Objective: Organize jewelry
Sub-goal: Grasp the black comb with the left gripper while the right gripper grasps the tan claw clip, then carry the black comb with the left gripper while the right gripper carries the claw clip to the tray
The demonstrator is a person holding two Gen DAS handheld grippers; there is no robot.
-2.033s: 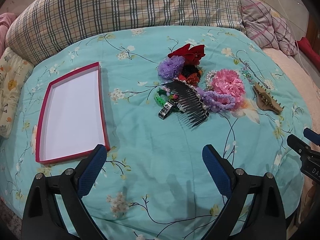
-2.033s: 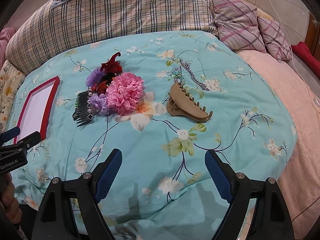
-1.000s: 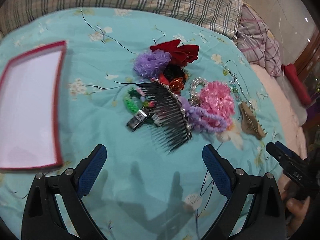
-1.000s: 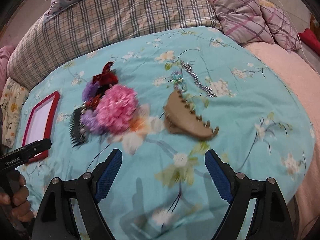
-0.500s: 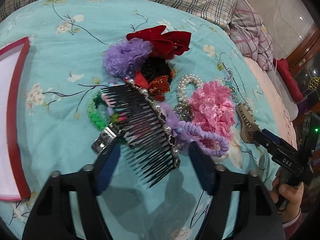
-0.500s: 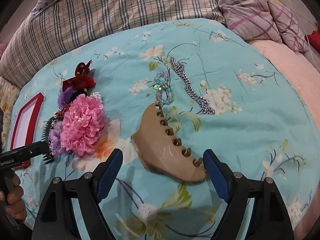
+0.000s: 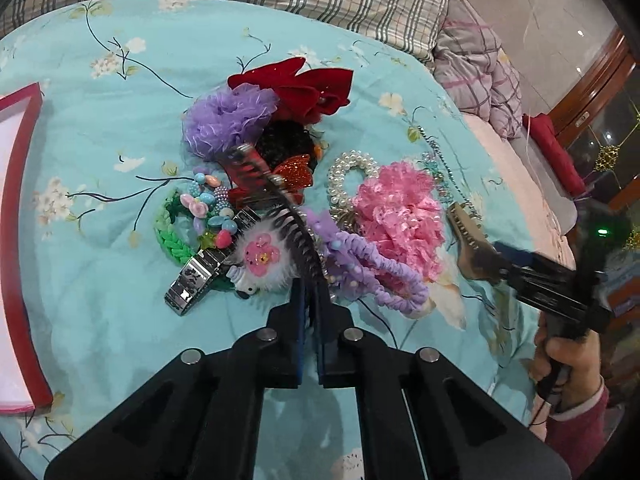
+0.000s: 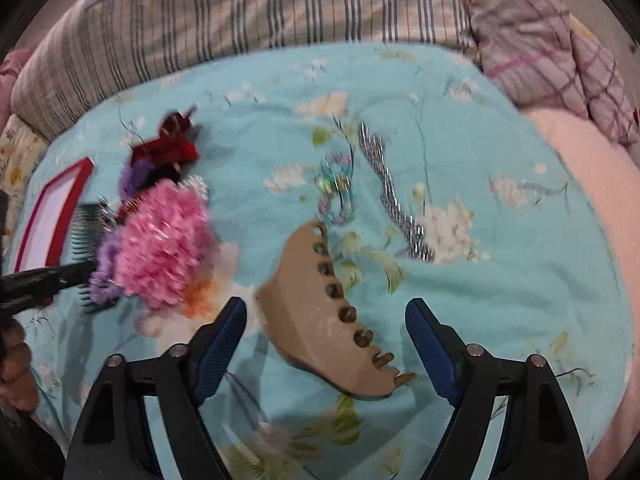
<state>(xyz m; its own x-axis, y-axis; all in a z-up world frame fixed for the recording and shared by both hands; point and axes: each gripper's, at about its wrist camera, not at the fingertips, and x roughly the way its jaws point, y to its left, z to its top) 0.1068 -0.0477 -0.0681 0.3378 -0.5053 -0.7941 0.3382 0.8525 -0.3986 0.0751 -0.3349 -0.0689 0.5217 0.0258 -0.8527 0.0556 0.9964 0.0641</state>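
A heap of hair ornaments lies on the turquoise floral quilt (image 7: 120,60). My left gripper (image 7: 310,294) is shut on the black comb (image 7: 288,216), which stands tipped up on its edge above a fluffy pink clip (image 7: 262,256). A tan claw clip (image 8: 320,312) lies between the fingers of my right gripper (image 8: 326,308). Those jaws are closing, and the blue pads stand apart from the clip on both sides. In the right wrist view my left gripper (image 8: 60,276) shows at the left edge with the comb (image 8: 86,220).
Around the comb lie a purple scrunchie (image 7: 228,120), red bow (image 7: 304,88), pink scrunchie (image 7: 400,216), pearl bracelet (image 7: 348,172), green band (image 7: 172,236) and metal watch strap (image 7: 196,280). A red-rimmed tray (image 7: 16,240) sits left. A silver chain (image 8: 392,200) and beaded bracelet (image 8: 336,188) lie beyond the clip. Plaid pillows line the far edge.
My left gripper moved in and shut on the comb, which tipped up off the heap and uncovered the fluffy clip. My right gripper came down over the claw clip with its jaws narrowing.
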